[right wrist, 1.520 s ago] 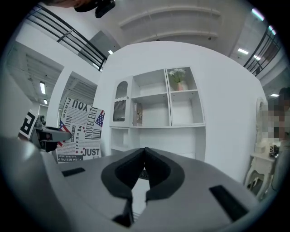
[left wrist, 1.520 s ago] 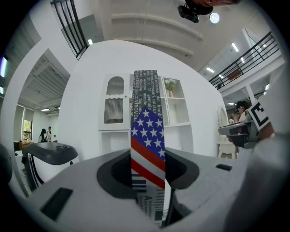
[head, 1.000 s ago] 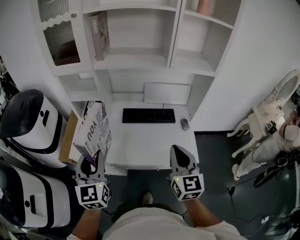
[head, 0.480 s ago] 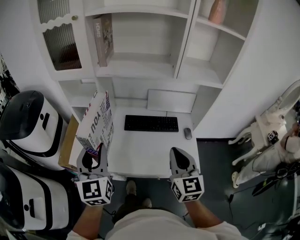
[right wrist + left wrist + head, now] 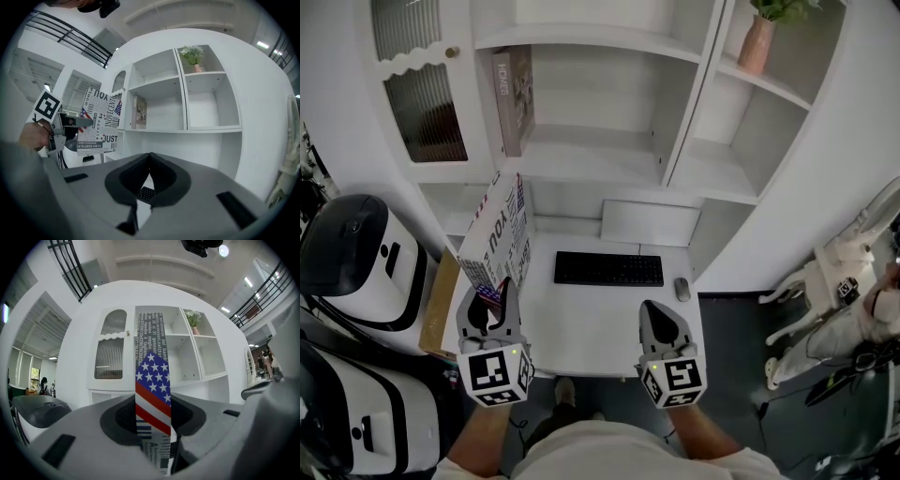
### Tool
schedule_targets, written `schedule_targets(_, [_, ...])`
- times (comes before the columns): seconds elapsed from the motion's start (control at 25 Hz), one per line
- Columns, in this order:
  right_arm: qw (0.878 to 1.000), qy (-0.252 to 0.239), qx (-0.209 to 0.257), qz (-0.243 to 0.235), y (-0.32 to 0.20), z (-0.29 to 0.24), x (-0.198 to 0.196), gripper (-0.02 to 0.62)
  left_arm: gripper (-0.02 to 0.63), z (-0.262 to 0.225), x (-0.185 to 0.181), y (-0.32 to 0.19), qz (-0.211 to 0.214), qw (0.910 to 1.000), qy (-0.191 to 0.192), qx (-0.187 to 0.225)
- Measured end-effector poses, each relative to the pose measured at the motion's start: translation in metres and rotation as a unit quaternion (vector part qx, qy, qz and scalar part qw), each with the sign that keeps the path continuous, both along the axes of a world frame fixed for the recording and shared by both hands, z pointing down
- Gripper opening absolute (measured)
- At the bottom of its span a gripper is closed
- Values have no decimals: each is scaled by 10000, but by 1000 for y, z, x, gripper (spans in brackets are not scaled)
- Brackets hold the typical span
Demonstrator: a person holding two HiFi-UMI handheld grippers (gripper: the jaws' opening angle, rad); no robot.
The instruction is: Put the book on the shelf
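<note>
Head view: against a second ago, the white shelf unit (image 5: 600, 155) sits lower and larger in the picture. Its upper right compartment now shows a pink vase with a plant (image 5: 757, 42). Both grippers have come forward toward the shelf unit and now hang over the front edge of the desk (image 5: 581, 323) built into it, where before they were short of that edge. The book (image 5: 497, 234) has risen with the left gripper. Its top edge now reaches the board under the shelf unit's compartment where another book (image 5: 514, 98) stands against the left wall.

The left gripper (image 5: 492, 298) is clamped on the book's lower end. In the left gripper view, the book (image 5: 152, 380) stands upright between the pads, its flag-printed edge facing the camera and the shelf unit behind it. The book is in the air in front of the shelf unit's left part, not on any board.

The right gripper (image 5: 660, 309) has its jaws brought together with nothing between them. It points at the shelf unit's lower middle.
</note>
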State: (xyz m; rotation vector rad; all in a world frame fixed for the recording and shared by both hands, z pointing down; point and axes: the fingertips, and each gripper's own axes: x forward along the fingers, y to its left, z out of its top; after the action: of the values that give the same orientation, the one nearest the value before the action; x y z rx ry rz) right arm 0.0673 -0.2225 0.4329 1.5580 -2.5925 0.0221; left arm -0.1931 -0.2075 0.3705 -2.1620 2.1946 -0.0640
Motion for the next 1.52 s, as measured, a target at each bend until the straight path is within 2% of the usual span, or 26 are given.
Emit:
schedule_targets(0.24, [10000,-32,8,-27,-14,-4,-6,3,150,-27,-3,-35,-96,9999,99,80])
schedule_targets(0.36, [10000,-52,13,-12,-16,-3,-3,3,150,-42,1,-48,-56,9996,235,146])
schedule_targets(0.6, [9999,-84,103,18,-23,-12,6,3,150,-74,2,-74,-144,9990,219,357])
schedule_targets(0.8, [9999,-125,100,30,-28,-12,11,3,150,-91,-5,-94,-211,9983,356,413])
schedule_targets(1.16, [9998,-151,25,119,-36,-6,22,3,150,-117,-9,-122,-284,9980,242,520])
schedule_targets(1.52, [9995,-181,-23,258,-44,-2,36,3,150,-116,-8,-157,-310,9987,165,379])
